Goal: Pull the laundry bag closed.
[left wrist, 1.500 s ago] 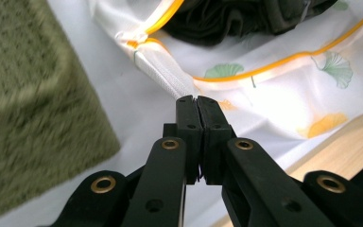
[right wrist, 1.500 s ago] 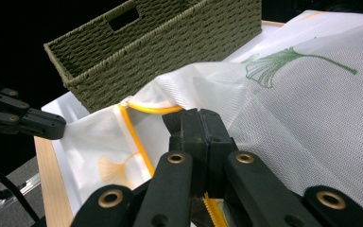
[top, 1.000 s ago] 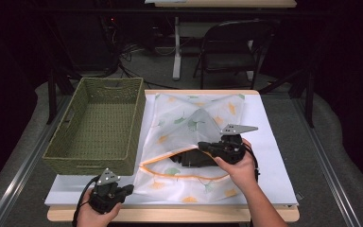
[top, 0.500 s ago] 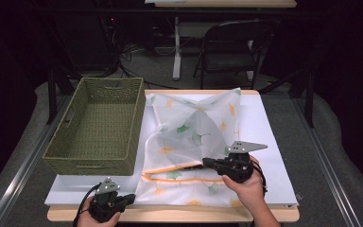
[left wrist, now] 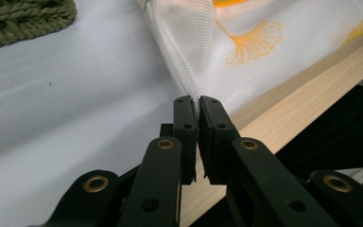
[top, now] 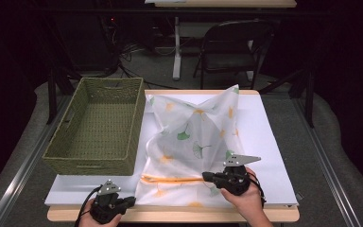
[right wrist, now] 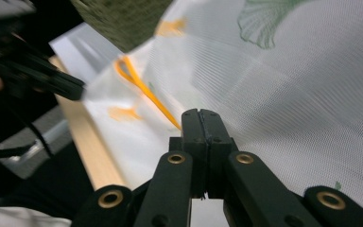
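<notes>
White mesh laundry bag (top: 194,142) with ginkgo-leaf print, spread on the table

Sheer white netting with orange and green leaves and an orange zipper (top: 172,179) running along its near end. It lies rumpled beside the wicker basket, near edge flat at the table's front, far corner peaked upward.

Dark room behind my worktop

I see a black folding chair (top: 231,47) and a pale table leg (top: 177,47) on grey floor (top: 331,142), cables (top: 123,52) trailing into shadow.

A dim lab: folding chair (top: 234,45), floor cables (top: 132,49).
</notes>
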`<state>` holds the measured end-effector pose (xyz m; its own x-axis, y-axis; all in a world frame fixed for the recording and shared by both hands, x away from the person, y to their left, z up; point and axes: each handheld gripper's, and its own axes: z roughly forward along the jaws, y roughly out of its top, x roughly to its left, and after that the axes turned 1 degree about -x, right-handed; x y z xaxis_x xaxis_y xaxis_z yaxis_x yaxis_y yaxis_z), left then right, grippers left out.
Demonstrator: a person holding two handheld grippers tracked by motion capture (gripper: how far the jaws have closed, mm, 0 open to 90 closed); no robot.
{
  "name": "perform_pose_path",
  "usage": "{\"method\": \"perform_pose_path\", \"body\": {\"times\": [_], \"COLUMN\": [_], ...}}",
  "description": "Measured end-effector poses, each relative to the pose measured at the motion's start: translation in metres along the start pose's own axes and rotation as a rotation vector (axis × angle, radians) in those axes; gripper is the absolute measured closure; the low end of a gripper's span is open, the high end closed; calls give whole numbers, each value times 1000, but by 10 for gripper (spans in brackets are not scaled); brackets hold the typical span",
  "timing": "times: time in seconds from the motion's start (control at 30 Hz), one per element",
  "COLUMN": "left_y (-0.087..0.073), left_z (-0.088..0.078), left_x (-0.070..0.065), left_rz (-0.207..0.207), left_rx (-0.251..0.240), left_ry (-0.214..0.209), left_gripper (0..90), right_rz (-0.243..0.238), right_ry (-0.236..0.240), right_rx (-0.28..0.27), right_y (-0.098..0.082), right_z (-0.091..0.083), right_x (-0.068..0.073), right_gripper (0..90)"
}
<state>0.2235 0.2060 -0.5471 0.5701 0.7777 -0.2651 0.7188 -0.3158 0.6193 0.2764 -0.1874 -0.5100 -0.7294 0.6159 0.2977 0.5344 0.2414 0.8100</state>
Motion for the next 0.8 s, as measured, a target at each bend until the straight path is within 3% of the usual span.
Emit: {"method": "perform_pose_path", "body": {"times": [0.17,0.4,0.53,0.63,0.8], "left_y": [1,2,2,3,5], "left_z": [1,2,0,0,0], "left_x": [2,3,2,0,1], "left_rz": [0,1,10,3,-19], "left_rx": [-1,3,-5,-9,-27], "left_ry": [9,-32,-21,7,16], "left_gripper": [846,775,706,641,572], "right_rz": [59,51,45,57,74], "right_ry": [-19,-50,-55,-45,-43], "right_rx": [30,67,67,62,49], "right_y": [-10,-13,-14,-15,-14], "right_z": [18,35,36,34,32], "right_x": [-18,-24,-22,-24,-24], "right_gripper": [900,900,900,897,891]}}
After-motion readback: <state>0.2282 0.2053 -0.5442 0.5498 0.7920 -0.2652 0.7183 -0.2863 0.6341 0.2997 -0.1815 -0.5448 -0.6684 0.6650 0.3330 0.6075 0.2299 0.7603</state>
